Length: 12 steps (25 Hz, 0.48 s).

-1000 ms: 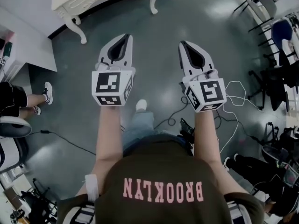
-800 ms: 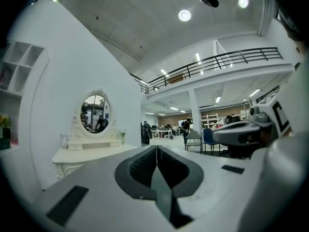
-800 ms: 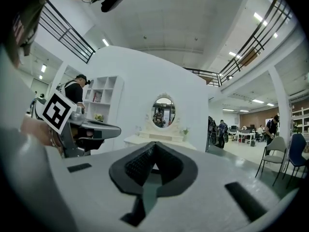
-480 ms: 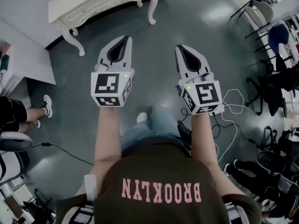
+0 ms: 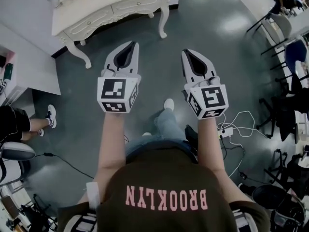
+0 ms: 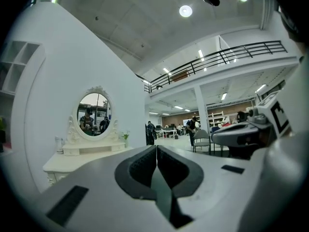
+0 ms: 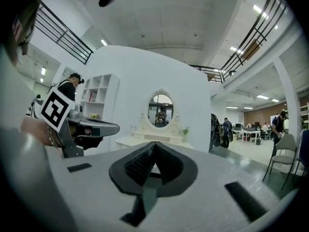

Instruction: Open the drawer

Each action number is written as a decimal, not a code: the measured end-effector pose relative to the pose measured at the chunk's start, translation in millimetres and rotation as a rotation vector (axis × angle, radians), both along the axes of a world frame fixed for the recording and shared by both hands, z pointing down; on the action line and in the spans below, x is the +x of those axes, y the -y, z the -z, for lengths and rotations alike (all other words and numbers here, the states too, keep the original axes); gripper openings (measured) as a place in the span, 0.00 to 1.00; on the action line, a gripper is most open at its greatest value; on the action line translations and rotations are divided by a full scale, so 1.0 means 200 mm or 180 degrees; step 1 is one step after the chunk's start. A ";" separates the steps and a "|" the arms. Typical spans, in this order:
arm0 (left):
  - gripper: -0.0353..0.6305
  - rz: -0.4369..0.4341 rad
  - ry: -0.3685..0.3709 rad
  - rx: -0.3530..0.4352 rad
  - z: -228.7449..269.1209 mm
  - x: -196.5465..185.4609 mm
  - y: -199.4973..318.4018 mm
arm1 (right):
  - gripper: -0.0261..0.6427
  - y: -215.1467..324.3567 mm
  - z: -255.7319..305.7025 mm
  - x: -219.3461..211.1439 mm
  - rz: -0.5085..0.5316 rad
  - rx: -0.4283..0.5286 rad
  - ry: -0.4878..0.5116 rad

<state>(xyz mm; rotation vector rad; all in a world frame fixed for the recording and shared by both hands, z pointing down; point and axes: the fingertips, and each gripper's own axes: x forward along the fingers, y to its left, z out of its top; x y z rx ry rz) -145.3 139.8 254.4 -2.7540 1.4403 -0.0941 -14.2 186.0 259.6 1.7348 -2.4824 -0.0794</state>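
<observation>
A white carved dressing table [image 5: 104, 8] stands at the top of the head view, with drawer fronts [image 5: 136, 5] along its near side. Both grippers are held level over the grey floor, short of the table and touching nothing. My left gripper [image 5: 131, 44] is shut and empty, and so is my right gripper [image 5: 189, 52]. In the left gripper view the shut gripper [image 6: 156, 148] points past the table [image 6: 79, 154] and its oval mirror [image 6: 95, 112]. The right gripper view has the shut gripper [image 7: 153, 144] pointing straight at the table [image 7: 145, 140] under the mirror [image 7: 161, 108].
A white desk [image 5: 26, 62] and a seated person's legs [image 5: 29, 122] are at the left. Chairs [image 5: 289, 47] stand at the right. Cables and a power strip [image 5: 227, 129] lie on the floor by my right arm. My foot [image 5: 168, 104] steps forward between the grippers.
The dressing table has come nearer in the head view as the person walks toward it. Both grippers have moved forward together and stayed shut.
</observation>
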 end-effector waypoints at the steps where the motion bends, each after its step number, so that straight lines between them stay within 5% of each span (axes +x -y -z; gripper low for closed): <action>1: 0.06 0.0012 0.0002 -0.0003 0.00 0.03 0.06 | 0.03 0.07 0.00 0.03 0.0026 0.0001 0.0005; 12: 0.06 0.0252 0.0019 0.0006 0.04 0.39 0.68 | 0.03 0.73 0.01 0.40 0.0296 -0.0027 0.0096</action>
